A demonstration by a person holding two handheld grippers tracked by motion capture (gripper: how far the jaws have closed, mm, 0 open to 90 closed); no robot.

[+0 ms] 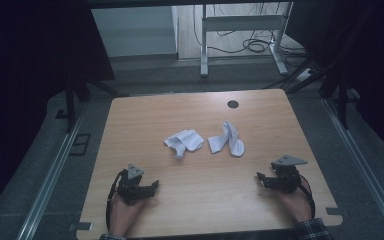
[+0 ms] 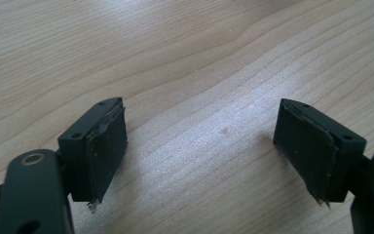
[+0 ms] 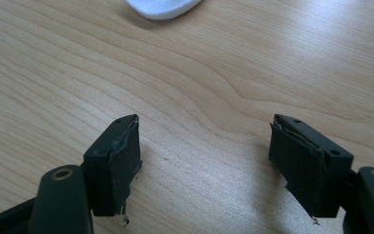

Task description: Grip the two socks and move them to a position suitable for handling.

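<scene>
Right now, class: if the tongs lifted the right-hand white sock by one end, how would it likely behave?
The right-hand white sock lies crumpled and folded on the table, so it is probably floppy and would hang limp. It looks thin and soft, so likely light. Being cloth with no round form, it should not roll; pushed, it may bunch up rather than slide cleanly.

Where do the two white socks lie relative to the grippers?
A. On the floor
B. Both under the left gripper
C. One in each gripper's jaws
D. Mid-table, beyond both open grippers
D: the left sock and right sock lie mid-table, apart from the left gripper and right gripper, whose jaws stand open over bare wood.
</scene>
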